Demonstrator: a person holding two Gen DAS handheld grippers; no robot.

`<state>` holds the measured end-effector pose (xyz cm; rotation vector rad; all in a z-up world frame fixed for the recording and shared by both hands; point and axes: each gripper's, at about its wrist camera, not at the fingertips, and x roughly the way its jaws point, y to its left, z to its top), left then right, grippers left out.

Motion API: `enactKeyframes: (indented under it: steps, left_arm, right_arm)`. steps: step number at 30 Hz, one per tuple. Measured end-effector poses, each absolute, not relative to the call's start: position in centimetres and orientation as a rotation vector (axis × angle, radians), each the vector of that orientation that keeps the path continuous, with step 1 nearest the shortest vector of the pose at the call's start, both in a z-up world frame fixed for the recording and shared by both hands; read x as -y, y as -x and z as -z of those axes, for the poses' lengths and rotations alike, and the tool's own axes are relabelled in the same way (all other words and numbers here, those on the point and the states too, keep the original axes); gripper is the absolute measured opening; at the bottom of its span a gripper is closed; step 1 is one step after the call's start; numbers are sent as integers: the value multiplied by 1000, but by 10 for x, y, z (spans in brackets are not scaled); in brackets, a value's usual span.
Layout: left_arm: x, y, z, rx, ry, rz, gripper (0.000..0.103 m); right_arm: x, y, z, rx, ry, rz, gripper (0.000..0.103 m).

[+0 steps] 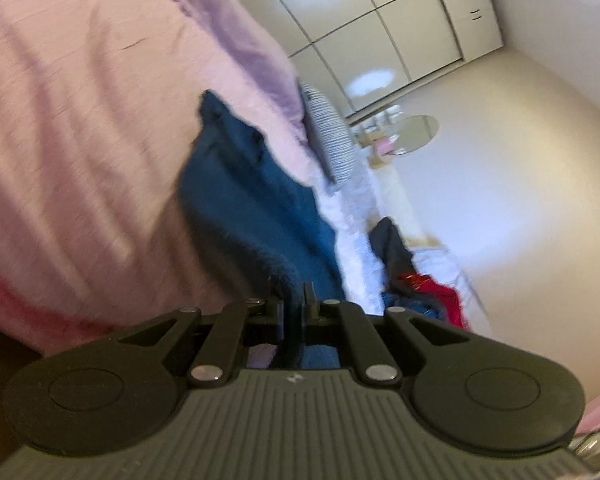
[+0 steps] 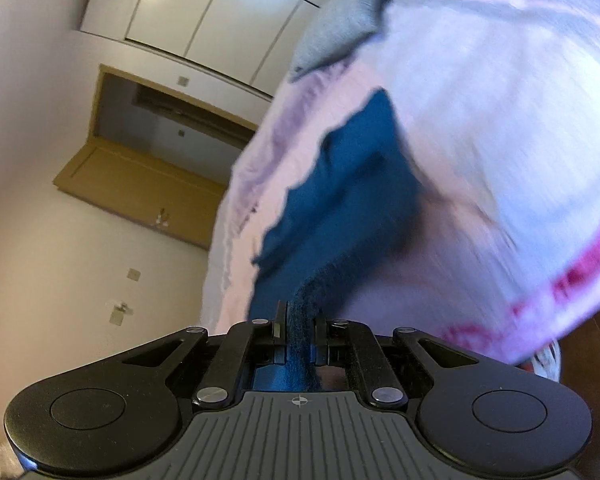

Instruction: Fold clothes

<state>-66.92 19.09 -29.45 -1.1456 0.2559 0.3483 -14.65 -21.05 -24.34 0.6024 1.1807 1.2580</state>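
A dark blue garment [image 1: 252,208] hangs stretched over a pink bedspread [image 1: 80,120]. My left gripper [image 1: 294,304] is shut on one edge of it, the cloth pinched between the two black fingers. In the right wrist view the same blue garment [image 2: 340,208] runs away from my right gripper [image 2: 298,316], which is shut on another edge of it. Both views are tilted and blurred, and the rest of the garment's shape is hard to make out.
A striped pillow [image 1: 332,136] and a heap of dark and red clothes [image 1: 416,276] lie on the white bed end. A grey cloth [image 2: 340,28] rests on the bedspread. Wardrobe doors [image 1: 372,20], a round mirror [image 1: 412,134] and a wooden doorway [image 2: 156,152] stand around.
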Motion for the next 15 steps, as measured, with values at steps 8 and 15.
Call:
enactKeyframes:
  steps: [8,15]
  left_arm:
    - [-331,560,297,-251,1278,-328,6]
    - [-435,493,350,-276,1433,-478,9]
  right_arm:
    - [64,30,226,-1222,-680,-1219,7]
    - [-54,-59,314,-1448,-827,-841,42]
